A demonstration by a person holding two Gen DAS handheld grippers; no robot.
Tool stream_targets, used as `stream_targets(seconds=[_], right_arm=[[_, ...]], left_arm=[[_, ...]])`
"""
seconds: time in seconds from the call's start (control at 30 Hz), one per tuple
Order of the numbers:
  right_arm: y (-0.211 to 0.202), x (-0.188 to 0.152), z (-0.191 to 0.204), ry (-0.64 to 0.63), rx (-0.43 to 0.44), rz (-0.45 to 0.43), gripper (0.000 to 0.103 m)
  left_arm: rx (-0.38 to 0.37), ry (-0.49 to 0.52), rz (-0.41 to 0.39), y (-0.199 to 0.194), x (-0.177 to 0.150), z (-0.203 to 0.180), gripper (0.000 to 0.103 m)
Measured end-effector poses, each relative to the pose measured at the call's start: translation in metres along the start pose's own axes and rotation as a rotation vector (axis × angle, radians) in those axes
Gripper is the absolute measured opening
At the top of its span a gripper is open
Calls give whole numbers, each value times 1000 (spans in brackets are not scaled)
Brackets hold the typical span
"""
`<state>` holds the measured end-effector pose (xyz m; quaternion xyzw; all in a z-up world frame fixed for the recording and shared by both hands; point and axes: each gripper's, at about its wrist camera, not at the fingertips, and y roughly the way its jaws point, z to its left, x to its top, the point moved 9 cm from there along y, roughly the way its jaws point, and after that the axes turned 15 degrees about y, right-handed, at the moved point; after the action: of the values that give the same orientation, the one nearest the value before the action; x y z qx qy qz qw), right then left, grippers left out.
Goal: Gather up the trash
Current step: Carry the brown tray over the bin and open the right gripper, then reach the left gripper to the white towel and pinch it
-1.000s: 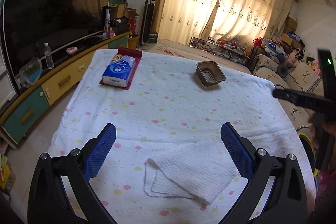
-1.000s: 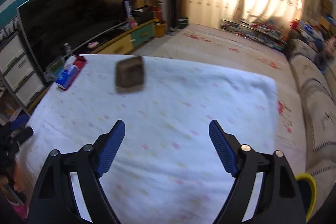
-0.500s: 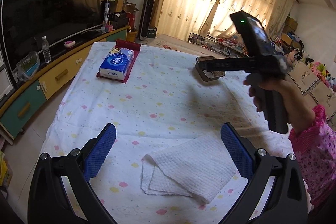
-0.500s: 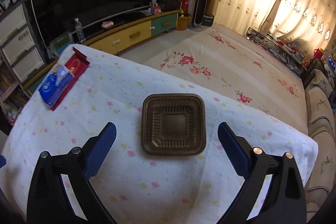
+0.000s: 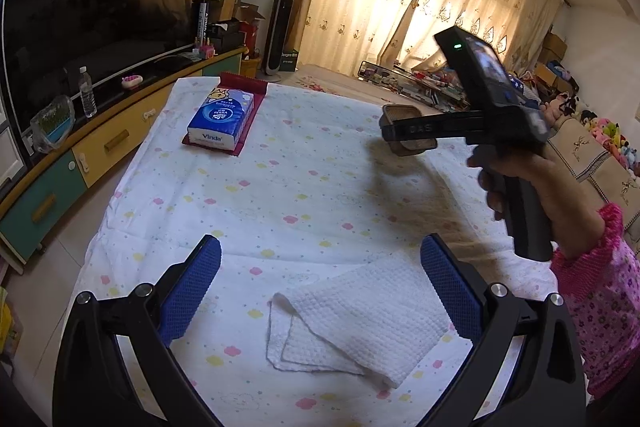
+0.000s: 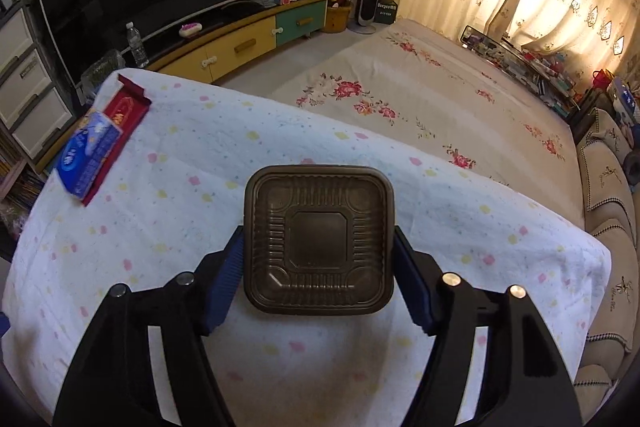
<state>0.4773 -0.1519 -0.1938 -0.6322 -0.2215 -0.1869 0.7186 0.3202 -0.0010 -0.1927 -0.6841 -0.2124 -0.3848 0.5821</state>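
Observation:
A folded white paper towel [image 5: 360, 311] lies on the dotted tablecloth [image 5: 304, 187], just ahead of my left gripper [image 5: 320, 247]. That gripper hangs open above the cloth with nothing between its blue pads. Farther off, a square brown plastic tray [image 6: 318, 239] sits near the table's far edge. My right gripper [image 6: 318, 239] straddles it; its jaws are closing and the pads [image 6: 230, 267] meet the tray's two sides. In the left wrist view the right gripper [image 5: 404, 139] covers most of the tray [image 5: 414, 149], held by a hand with a pink sleeve [image 5: 596, 291].
A blue Vinda tissue pack [image 5: 222, 121] rests on a red box at the table's far left corner. A TV cabinet [image 5: 100, 147] runs along the left side. A sofa [image 6: 608, 187] stands to the right. A flowered floor mat [image 6: 420, 95] lies beyond the far edge.
My right gripper swung left across the table, came down over the brown tray, and its fingers have closed in onto the tray's sides. The left gripper and paper towel stayed put.

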Motion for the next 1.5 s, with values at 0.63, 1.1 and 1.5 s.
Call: stream_targets(seconds=[0.63, 1.1, 1.5], right_arm=[[-187, -177, -188, 343, -95, -168, 67], [-206, -327, -399, 784, -354, -98, 68], [-222, -320, -411, 859, -376, -197, 80]], left_arm=[[28, 50, -31, -6, 1, -8, 98], [48, 123, -26, -3, -1, -21, 98], [19, 141, -15, -1, -4, -28, 98]])
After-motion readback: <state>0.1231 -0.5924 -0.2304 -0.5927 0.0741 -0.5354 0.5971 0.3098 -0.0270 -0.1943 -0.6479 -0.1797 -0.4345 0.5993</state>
